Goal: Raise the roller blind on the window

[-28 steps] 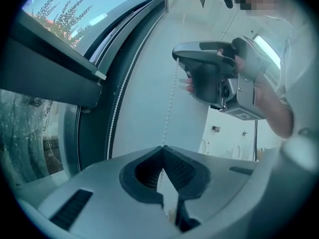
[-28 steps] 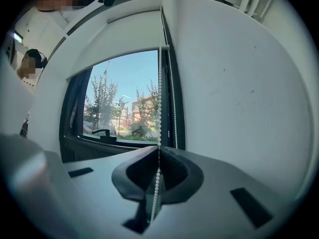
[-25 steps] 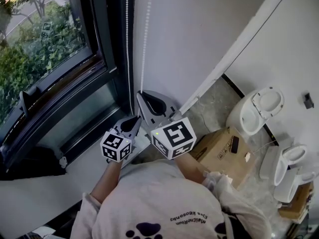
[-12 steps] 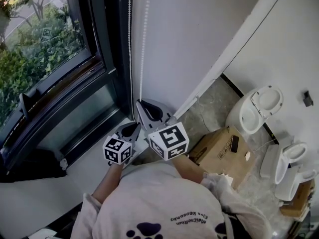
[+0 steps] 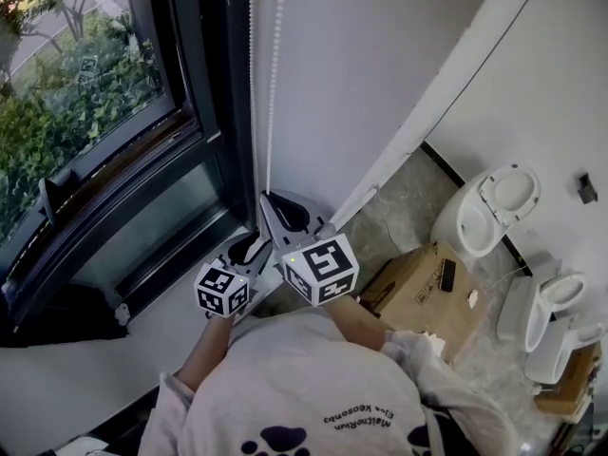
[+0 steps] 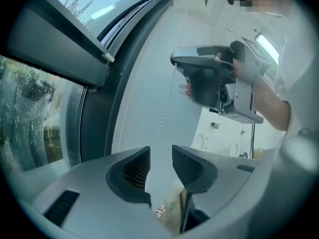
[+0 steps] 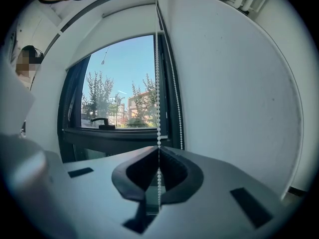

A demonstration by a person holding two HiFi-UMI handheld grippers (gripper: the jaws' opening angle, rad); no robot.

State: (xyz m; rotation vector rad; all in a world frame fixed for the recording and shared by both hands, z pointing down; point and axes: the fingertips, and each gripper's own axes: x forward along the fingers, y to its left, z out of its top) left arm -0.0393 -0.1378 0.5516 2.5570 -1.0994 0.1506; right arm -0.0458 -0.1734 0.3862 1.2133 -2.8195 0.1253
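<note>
Partway through a hand-over-hand pull, I'd say: the right claw [image 7: 158, 156] is clamped on the bead chain [image 7: 158, 93] at the window's right edge, the left claw [image 6: 160, 163] has just sprung open gripping nothing and should re-grip higher, and the roller blind [image 7: 114, 34] covers only the window's top.

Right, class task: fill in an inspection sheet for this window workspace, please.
surface: white sill below the window.
job's things: roller blind covers only the window top; bead chain hangs beside the window.
clutter: cardboard box and toilets on the floor.
grippers: right gripper jaws shut on the bead chain; left gripper jaws just opened, pressing nothing.
cables: nothing seen.
surroundings: white wall, trees outside.
</note>
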